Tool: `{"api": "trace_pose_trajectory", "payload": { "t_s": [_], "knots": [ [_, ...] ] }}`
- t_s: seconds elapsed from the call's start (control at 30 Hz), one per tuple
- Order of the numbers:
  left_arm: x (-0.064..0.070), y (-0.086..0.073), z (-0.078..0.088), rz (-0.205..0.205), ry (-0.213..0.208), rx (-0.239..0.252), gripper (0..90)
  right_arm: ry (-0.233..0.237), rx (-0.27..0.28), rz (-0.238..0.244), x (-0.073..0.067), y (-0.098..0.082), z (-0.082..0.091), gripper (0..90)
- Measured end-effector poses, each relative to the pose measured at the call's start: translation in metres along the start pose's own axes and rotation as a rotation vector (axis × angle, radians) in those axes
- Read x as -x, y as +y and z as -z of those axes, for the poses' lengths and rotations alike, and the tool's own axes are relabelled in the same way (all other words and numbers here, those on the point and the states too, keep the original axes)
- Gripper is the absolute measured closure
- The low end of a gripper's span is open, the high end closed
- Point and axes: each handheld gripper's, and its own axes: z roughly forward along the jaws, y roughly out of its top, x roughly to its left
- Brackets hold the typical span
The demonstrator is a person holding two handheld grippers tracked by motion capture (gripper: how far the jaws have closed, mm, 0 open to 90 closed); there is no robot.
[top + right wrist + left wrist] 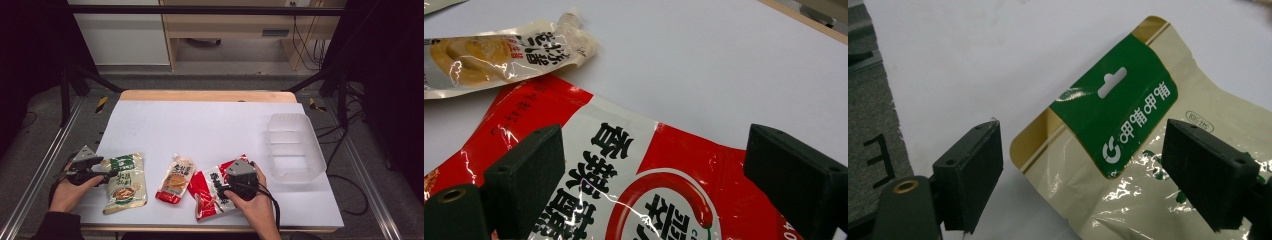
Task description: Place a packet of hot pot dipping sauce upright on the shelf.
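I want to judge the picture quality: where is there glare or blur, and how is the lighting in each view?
High view: the white table is bright, the surroundings dark, and everything is slightly soft. Left gripper view: sharp, with small glare spots on the green and beige packet. Right gripper view: white glare streaks on the red packet; the spout pouch also shines.
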Motion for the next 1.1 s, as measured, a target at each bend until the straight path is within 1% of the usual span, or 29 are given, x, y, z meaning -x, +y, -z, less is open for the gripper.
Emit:
{"api": "trace_pose_trajectory", "payload": {
  "t_s": [0.07,0.13,0.17,0.2,0.23,0.27,0.33,0.4,0.47,0.53,0.6,0.67,0.77,0.83,0.87,0.93,0.97,1.03,1.07,1.1],
  "knots": [
    [0.002,0.001,0.003,-0.003,-0.017,0.023,22.1,-0.001,0.001,0.012,0.000,0.000,0.000,10.2],
    [0.004,0.001,0.006,-0.009,-0.017,0.030,23.3,-0.002,0.000,0.016,0.000,0.001,0.000,10.3],
    [0.005,0.000,0.008,-0.007,-0.014,0.036,25.3,0.000,0.000,0.018,0.000,0.001,0.001,10.3],
    [0.006,-0.001,0.014,0.007,-0.024,0.054,28.2,-0.001,0.001,0.013,0.001,0.001,0.001,10.4],
    [0.006,-0.001,0.014,0.007,-0.024,0.054,29.7,-0.001,0.001,0.013,0.001,0.001,0.001,10.4],
    [0.009,-0.002,0.020,0.010,-0.037,0.066,31.0,-0.001,0.003,0.013,0.002,0.001,0.002,10.5],
    [0.011,-0.003,0.023,0.013,-0.044,0.073,34.5,0.000,0.002,0.011,0.003,0.001,0.002,10.5],
    [0.013,-0.005,0.027,-0.001,-0.057,0.060,35.4,0.003,0.001,0.011,0.003,0.001,0.001,10.5],
    [0.014,-0.007,0.030,-0.014,-0.071,0.038,42.2,0.009,-0.005,0.017,0.003,0.001,0.001,10.7],
    [0.012,-0.010,0.030,-0.017,-0.085,0.020,43.9,0.010,-0.007,0.021,0.003,0.000,0.000,10.7],
    [0.010,-0.010,0.029,-0.019,-0.088,0.024,47.8,0.011,-0.011,0.024,0.002,0.000,0.000,10.7],
    [0.008,-0.010,0.025,-0.028,-0.099,0.019,49.5,0.014,-0.012,0.027,0.002,0.000,-0.001,10.7],
    [0.003,-0.010,0.019,-0.016,-0.118,0.001,54.4,0.016,-0.020,0.027,0.002,0.000,-0.002,10.7],
    [0.001,-0.011,0.017,-0.015,-0.114,-0.009,59.7,0.017,-0.025,0.033,0.001,-0.001,-0.002,10.7],
    [0.000,-0.011,0.016,-0.021,-0.115,-0.013,60.7,0.015,-0.027,0.037,0.001,-0.001,-0.002,10.8],
    [0.001,-0.010,0.016,-0.033,-0.099,-0.012,63.0,0.016,-0.032,0.039,0.000,-0.001,-0.003,10.8],
    [0.001,-0.009,0.016,-0.037,-0.099,-0.010,64.7,0.014,-0.034,0.042,0.000,0.000,-0.003,10.8],
    [0.000,-0.008,0.016,-0.032,-0.094,-0.012,69.4,0.014,-0.031,0.044,0.000,0.000,-0.004,10.9],
    [-0.001,-0.009,0.015,-0.032,-0.095,-0.015,73.9,0.015,-0.035,0.047,-0.001,0.000,-0.005,10.9],
    [-0.003,-0.009,0.014,-0.025,-0.091,-0.016,73.9,0.015,-0.035,0.047,-0.001,0.000,-0.005,10.9]
  ]
}}
